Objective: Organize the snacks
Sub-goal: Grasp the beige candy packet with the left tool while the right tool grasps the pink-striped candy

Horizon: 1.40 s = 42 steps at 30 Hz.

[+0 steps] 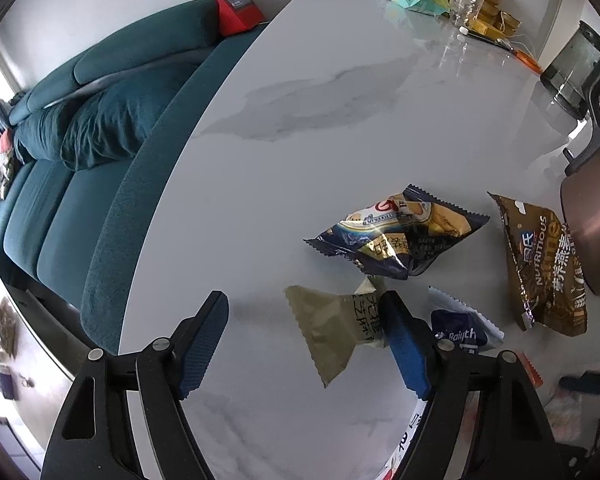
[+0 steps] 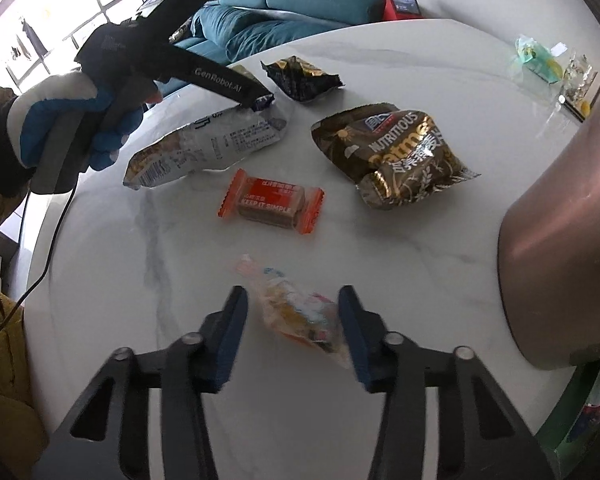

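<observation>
Several snack packets lie on a white marble table [image 1: 300, 120]. My left gripper [image 1: 304, 344] is open just above it, and an olive packet [image 1: 332, 332] lies between its fingers with the right pad over its end. Beyond are a dark blue packet [image 1: 400, 236], a brown oatmeal packet [image 1: 540, 272] and a blue-white packet [image 1: 464, 328]. My right gripper [image 2: 294, 332] is open around a clear packet of colourful sweets [image 2: 296, 312], which is blurred; the right pad is against it. An orange bar [image 2: 272, 202], a white packet [image 2: 208, 144] and the oatmeal packet [image 2: 392, 152] lie further off.
A bronze container [image 2: 560, 240] stands at the table's right side, with a green box [image 2: 592, 400] below it. A gloved hand [image 2: 72, 120] holds the left gripper [image 2: 260, 102] over the white packet. A teal sofa [image 1: 80, 160] runs along the table's left edge. Glasses and tins [image 1: 476, 4] crowd the far corner.
</observation>
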Each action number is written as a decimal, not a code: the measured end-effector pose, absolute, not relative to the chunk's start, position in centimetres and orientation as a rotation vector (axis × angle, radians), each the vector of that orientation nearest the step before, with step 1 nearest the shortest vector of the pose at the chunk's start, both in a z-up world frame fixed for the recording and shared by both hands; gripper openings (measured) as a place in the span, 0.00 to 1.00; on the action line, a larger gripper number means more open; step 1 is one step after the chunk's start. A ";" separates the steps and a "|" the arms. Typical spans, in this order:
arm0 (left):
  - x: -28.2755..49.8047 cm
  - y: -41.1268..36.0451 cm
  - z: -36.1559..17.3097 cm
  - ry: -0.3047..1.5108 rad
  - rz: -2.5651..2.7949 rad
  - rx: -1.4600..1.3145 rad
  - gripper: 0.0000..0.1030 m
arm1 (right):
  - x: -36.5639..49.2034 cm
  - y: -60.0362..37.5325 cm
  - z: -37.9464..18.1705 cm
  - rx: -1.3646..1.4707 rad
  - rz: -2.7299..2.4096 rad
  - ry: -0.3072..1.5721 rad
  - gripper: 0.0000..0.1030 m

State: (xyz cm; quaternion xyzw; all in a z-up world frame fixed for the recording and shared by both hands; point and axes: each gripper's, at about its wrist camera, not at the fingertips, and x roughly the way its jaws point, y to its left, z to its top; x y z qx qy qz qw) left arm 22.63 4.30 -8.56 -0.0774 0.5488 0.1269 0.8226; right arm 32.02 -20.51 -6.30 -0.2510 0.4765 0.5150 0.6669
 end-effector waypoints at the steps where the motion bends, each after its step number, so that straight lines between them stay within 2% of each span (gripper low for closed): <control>1: 22.7 4.4 -8.6 1.168 0.268 -0.170 0.71 | 32.1 -20.4 -6.3 -0.562 1.164 1.078 0.08; 5: 22.8 4.4 -8.5 1.170 0.255 -0.176 0.71 | 32.3 -20.5 -6.3 -0.548 1.164 1.088 0.04; 8: 22.9 4.4 -8.6 1.163 0.246 -0.170 0.67 | 32.5 -20.7 -6.3 -0.541 1.163 1.090 0.03; 11: 23.0 4.2 -8.4 1.155 0.234 -0.162 0.57 | 32.7 -20.8 -6.3 -0.539 1.161 1.088 0.01; 13: 23.0 4.1 -8.2 1.145 0.223 -0.154 0.41 | 32.7 -20.7 -6.5 -0.531 1.155 1.086 0.00; 15: 22.8 4.0 -8.1 1.138 0.209 -0.144 0.30 | 32.8 -20.8 -6.5 -0.519 1.152 1.089 0.00; 16: 22.8 4.0 -8.1 1.134 0.203 -0.139 0.29 | 32.9 -20.9 -6.5 -0.514 1.148 1.089 0.00; 24: 22.0 3.8 -8.1 1.079 0.158 -0.096 0.24 | 33.7 -21.5 -6.7 -0.456 1.129 1.094 0.00; 42: 21.9 3.1 -7.6 1.063 0.162 -0.040 0.23 | 34.0 -21.0 -6.6 -0.409 1.002 1.134 0.00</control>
